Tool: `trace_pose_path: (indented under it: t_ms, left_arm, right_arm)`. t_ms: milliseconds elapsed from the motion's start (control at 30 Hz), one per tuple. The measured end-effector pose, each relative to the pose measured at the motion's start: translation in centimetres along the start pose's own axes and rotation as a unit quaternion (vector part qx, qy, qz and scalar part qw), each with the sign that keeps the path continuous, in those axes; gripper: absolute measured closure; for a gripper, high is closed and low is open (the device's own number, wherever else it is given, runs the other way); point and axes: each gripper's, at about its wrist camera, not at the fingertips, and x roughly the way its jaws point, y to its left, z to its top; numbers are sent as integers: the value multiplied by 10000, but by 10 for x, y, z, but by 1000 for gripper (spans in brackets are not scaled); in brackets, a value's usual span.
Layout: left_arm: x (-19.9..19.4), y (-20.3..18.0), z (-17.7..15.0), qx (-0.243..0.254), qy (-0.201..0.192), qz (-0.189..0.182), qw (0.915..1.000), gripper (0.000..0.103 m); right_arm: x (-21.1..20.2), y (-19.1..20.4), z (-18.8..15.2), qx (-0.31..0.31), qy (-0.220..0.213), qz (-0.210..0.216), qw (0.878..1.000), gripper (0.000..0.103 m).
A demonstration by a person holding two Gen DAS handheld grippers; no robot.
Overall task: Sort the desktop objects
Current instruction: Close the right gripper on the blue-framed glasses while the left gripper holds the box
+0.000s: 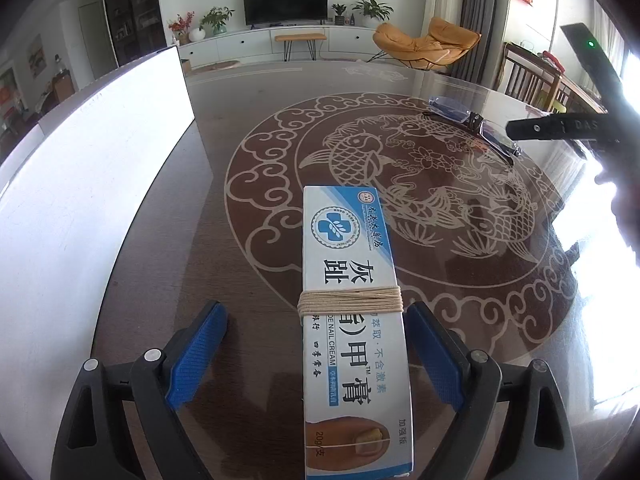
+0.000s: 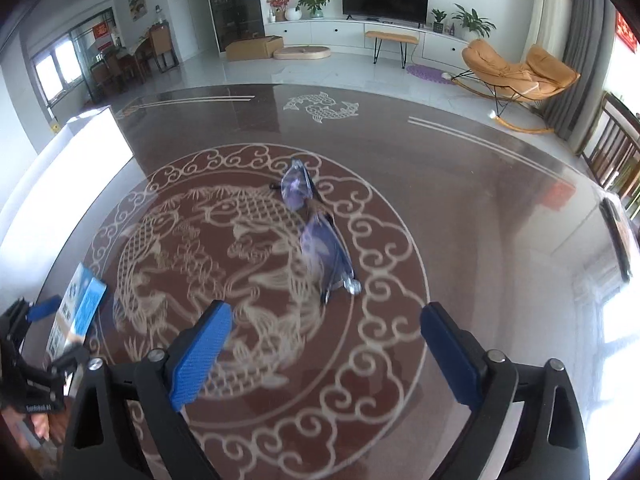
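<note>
A long white-and-blue nail cream box, wound with beige string, lies flat on the dark glossy table. My left gripper is open around the box's near half. Its right pad is close beside the box edge and its left pad stands well clear. A pair of purple-tinted glasses lies on the fish pattern ahead of my right gripper, which is open with nothing between its fingers. The glasses also show at the far right of the left wrist view. The box sits at the left edge of the right wrist view.
A large white flat-topped object takes up the table's left side and shows again in the right wrist view. A dark flat item lies at the table's right edge. Wooden chairs stand beyond the right edge.
</note>
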Motion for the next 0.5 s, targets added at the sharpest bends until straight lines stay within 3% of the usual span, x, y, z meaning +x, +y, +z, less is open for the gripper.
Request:
trace_pose_path:
  t_ms: [100, 167, 233, 267, 333, 367, 400, 433, 500]
  left_arm:
    - [0, -1, 2, 2, 6, -41, 10000, 11]
    - [0, -3, 2, 19, 15, -48, 10000, 10]
    - [-1, -4, 2, 17, 16, -63, 10000, 10]
    - [-1, -3, 2, 6, 10, -92, 10000, 10]
    - [-3, 0, 2, -41, -25, -264, 9996, 10]
    - [-4, 1, 2, -37, -11, -320, 9995, 10]
    - [-4, 1, 3, 51, 9, -287, 9996, 16]
    - [-4, -3, 2, 242, -5, -139, 9996, 35]
    - [-10, -10, 2, 443, -80, -281, 9986, 59]
  right_arm:
    - [32, 11, 31, -160, 267, -43, 9995, 17]
    - [52, 16, 42, -243, 477, -64, 9985, 26]
    - [68, 17, 48, -203, 704, -24, 9973, 41]
    - [74, 17, 49, -166, 806, 28, 9966, 42]
    - [73, 20, 50, -185, 684, 61, 9975, 74]
    - [71, 21, 49, -134, 703, 212, 9972, 78]
    - [67, 20, 46, -110, 713, 291, 9970, 78]
    - [62, 23, 42, -159, 705, 290, 9970, 78]
    - [49, 30, 30, -272, 673, 381, 9966, 78]
